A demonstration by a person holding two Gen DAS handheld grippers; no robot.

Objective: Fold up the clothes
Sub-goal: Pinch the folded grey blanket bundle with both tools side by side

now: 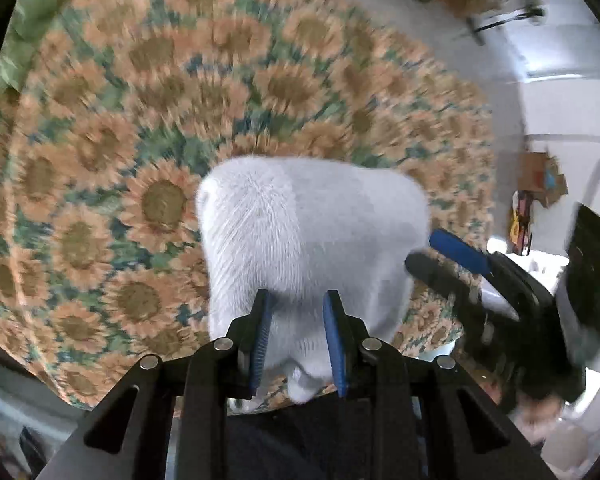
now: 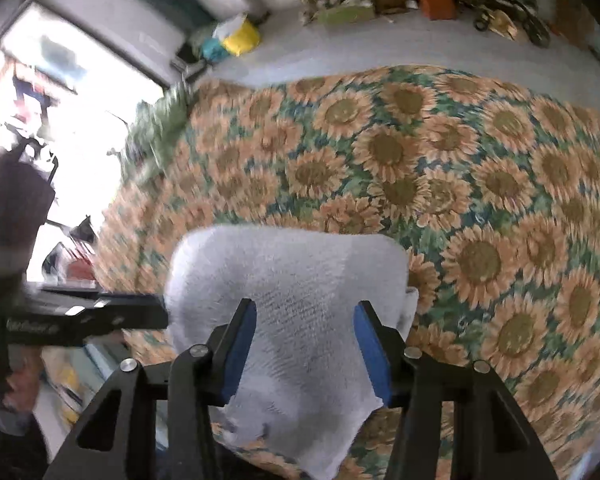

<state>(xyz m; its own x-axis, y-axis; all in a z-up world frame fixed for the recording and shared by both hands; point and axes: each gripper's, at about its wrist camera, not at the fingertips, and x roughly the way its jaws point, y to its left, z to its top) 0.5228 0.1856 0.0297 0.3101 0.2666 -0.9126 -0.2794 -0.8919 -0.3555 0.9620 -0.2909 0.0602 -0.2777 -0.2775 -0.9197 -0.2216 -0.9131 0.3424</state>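
A folded white garment (image 1: pixel 312 240) lies on the sunflower-print cloth (image 1: pixel 140 120) near its front edge. Both the left gripper (image 1: pixel 296 320) and the right gripper (image 2: pixel 305 332) hang above it, jaws parted, gripping nothing.

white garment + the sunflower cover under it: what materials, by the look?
White garment: looks like soft knit or terry, matte; fine ribbed rows and a fuzzy edge show.
Sunflower cover: seemingly a printed woven or plush fabric, matte; it drapes over the edges without glare. Motion blur leaves the weave open.
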